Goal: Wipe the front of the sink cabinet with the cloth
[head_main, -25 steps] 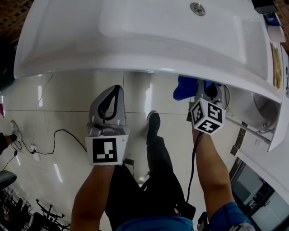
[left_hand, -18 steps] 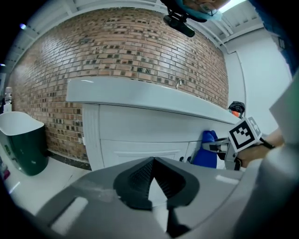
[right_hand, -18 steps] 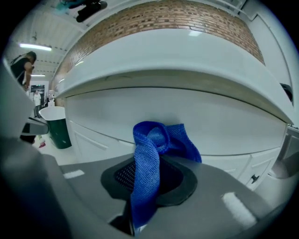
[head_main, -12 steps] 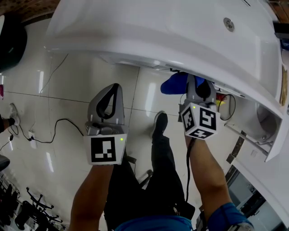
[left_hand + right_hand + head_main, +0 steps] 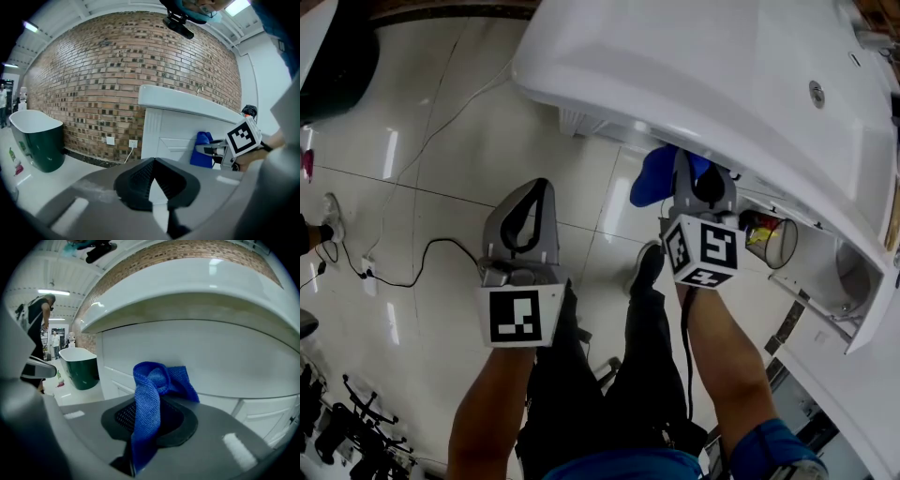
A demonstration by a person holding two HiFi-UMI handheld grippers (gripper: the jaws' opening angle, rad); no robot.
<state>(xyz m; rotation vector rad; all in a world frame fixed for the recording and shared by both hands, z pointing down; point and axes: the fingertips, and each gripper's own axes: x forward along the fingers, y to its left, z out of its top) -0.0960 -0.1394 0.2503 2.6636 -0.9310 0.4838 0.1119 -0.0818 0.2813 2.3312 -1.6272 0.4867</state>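
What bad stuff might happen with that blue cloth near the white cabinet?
The cloth is only pinched in a bunched strip by the right gripper, so it might slip out or wipe just a narrow streak. The sink rim overhangs the cabinet front; going higher may bump it. The floor cable could trip someone.

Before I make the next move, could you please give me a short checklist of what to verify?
1. Cloth clamped in right gripper jaws: ok.
2. Cloth facing cabinet front, below the sink: ok.
3. Cloth pressing on the panel: cannot tell.
4. Left gripper empty, jaws together, back from cabinet: ok.
5. Floor cable away from shoe: ok.
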